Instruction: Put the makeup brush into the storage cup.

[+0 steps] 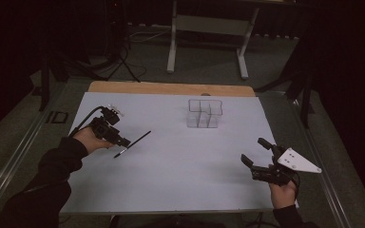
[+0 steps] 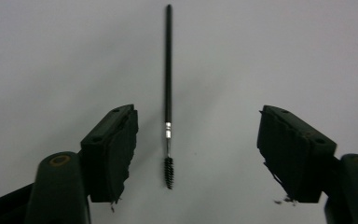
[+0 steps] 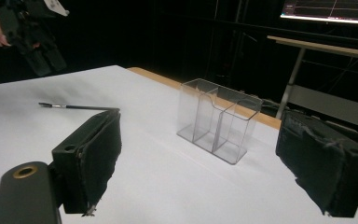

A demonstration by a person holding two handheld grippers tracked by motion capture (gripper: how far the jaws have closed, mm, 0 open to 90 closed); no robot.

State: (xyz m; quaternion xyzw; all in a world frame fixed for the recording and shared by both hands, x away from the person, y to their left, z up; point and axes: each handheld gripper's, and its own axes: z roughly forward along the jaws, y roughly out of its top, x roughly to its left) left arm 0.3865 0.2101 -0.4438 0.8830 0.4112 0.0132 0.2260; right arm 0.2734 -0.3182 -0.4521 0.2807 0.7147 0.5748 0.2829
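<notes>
- Brush [image 1: 133, 144], high view: a thin black wand lies slantwise on the white surface [image 1: 180, 180], left of centre. The left gripper [image 1: 122, 141] hangs right over its lower, bristled end. The clear organiser [image 1: 204, 113] stands well apart, toward the far edge. The right gripper [image 1: 256, 154] sits low at the near right, jaws spread and empty.
- Left gripper view: the brush [image 2: 168, 84] lies flat between the two jaws, nearer one than the other, its bristle tip toward the camera and its handle running away. The jaws stand partly open on either side, pads clear of it, so nothing is held.
- Right gripper view: the jaws gape wide with nothing between them; the organiser [image 3: 219, 120] stands upright ahead, its compartments empty, and the brush [image 3: 74, 107] lies beyond, under the left gripper [image 3: 44, 58].
- Step in hand, as I judge it: the pick-up of the brush. The next move calls for lowering until the pads straddle the wand, centring it, then closing gently, since so thin a thing may roll or slip.
</notes>
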